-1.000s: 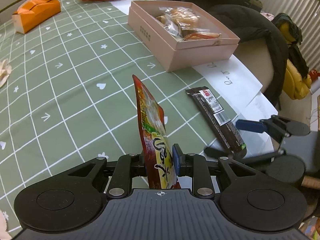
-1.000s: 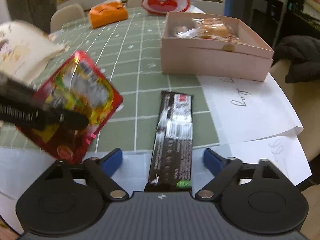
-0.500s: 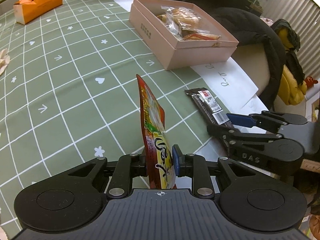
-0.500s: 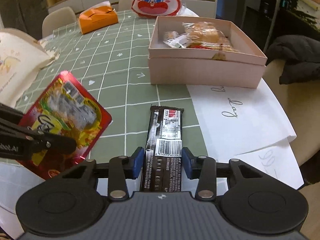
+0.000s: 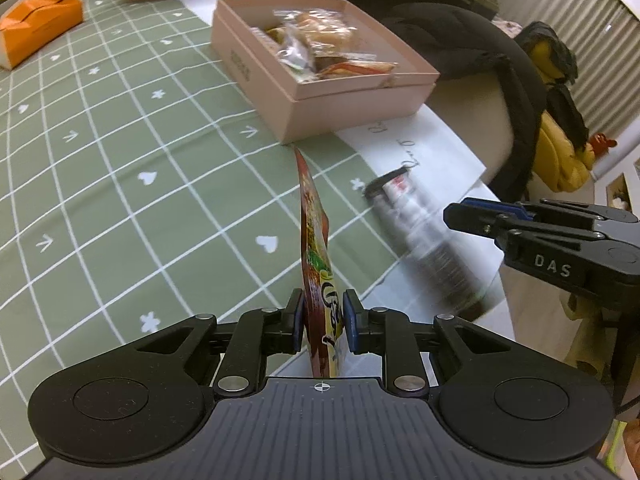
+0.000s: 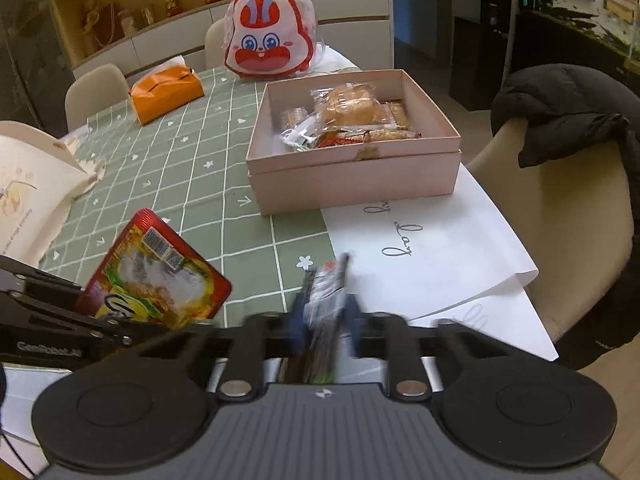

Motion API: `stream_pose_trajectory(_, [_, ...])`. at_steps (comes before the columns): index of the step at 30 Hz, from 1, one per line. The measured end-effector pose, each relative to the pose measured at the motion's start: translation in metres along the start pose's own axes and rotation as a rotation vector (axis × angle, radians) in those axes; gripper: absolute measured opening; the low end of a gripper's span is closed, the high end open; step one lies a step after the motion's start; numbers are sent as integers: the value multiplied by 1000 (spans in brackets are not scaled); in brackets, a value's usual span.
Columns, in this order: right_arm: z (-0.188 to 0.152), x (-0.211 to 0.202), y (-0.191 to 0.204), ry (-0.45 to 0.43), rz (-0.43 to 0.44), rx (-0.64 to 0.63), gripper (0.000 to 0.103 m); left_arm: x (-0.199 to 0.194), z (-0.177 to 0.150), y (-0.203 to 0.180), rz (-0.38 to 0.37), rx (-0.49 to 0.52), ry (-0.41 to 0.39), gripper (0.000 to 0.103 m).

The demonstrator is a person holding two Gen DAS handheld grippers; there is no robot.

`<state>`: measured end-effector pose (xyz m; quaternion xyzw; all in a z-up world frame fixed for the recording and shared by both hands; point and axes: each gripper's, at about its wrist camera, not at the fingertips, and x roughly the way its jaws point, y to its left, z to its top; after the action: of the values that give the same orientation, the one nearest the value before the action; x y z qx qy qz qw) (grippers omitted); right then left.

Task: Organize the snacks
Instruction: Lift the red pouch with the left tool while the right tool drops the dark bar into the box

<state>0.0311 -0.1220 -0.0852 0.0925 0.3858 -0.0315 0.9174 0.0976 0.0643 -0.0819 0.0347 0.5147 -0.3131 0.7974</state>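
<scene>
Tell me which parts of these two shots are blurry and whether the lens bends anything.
Right wrist view: the dark bar and the right claw shut on it are motion-smeared; the box is sharp. Left wrist view: the same bar is streaked, while the red packet in the left claw is crisp. Both views: fisheye curves the tablecloth grid.

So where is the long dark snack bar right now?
The long dark snack bar is clamped in the right tool, lifted and blurred, in front of the pink cardboard box, right of the red foil snack packet.
</scene>
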Motion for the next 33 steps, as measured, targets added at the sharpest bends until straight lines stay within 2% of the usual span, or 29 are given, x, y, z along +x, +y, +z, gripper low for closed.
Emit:
stream_pose_trajectory(6, [-7, 4, -4, 29, 4, 6, 17, 6, 3, -7, -8, 12, 9, 24])
stream_pose_trajectory(8, [-12, 7, -4, 40, 12, 9, 24, 7, 4, -7, -8, 11, 12, 24])
stream_pose_trajectory(10, [-16, 12, -2, 36, -3, 5, 35, 7, 3, -7, -6, 10, 14, 24])
stream_pose_trajectory(14, [-15, 26, 2, 50, -8, -3, 38, 7, 0, -4, -6, -6, 13, 24])
stream_pose_trajectory(16, [-14, 35, 3, 60, -6, -3, 43, 6, -1, -2, -8, -15, 14, 24])
stream_pose_trajectory(21, [-15, 51, 9, 62, -38, -45, 44, 4, -5, 2, -11, -40, 12, 24])
stream_pose_trajectory(23, [-15, 52, 14, 66, -49, -78, 41, 4, -6, 4, -14, -48, 12, 24])
stream_pose_trajectory(27, [-12, 46, 7, 76, -9, -26, 40, 2, -7, 5, -16, -55, 9, 24])
stream_pose_trajectory(33, [-6, 16, 0, 8, 5, 29, 40, 0, -8, 6, -18, -59, 7, 24])
